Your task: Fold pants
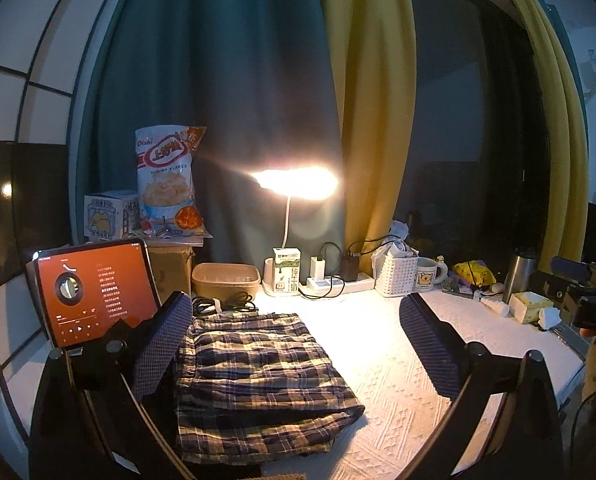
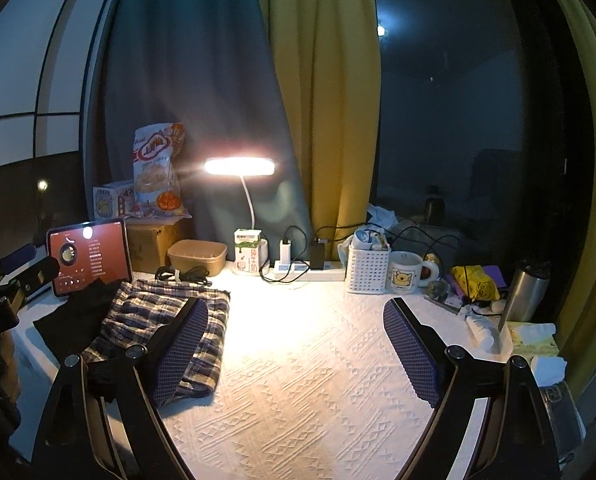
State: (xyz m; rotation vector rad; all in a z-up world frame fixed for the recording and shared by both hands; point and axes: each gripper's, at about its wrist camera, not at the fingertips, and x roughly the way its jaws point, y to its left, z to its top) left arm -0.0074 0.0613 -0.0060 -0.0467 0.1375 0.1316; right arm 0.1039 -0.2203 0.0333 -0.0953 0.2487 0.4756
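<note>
The plaid pants [image 1: 258, 376] lie folded in a stack on the white textured table cover [image 1: 386, 364], left of centre. In the right wrist view the pants [image 2: 146, 320] are at the left. My left gripper [image 1: 298, 344] is open and empty, held above the pants, with its left finger over their left edge. My right gripper [image 2: 298, 344] is open and empty, to the right of the pants, with its left finger in front of their right edge. The other gripper [image 1: 590, 304] shows at the right edge of the left wrist view.
A lit desk lamp [image 2: 240, 168], a milk carton [image 2: 250, 254], a power strip [image 2: 310, 270], a white basket [image 2: 368, 266], a mug [image 2: 408, 272], a steel flask [image 2: 524, 292] and tissues line the back. A tablet [image 2: 90, 256], snack bag and brown bowl [image 2: 196, 256] stand back left.
</note>
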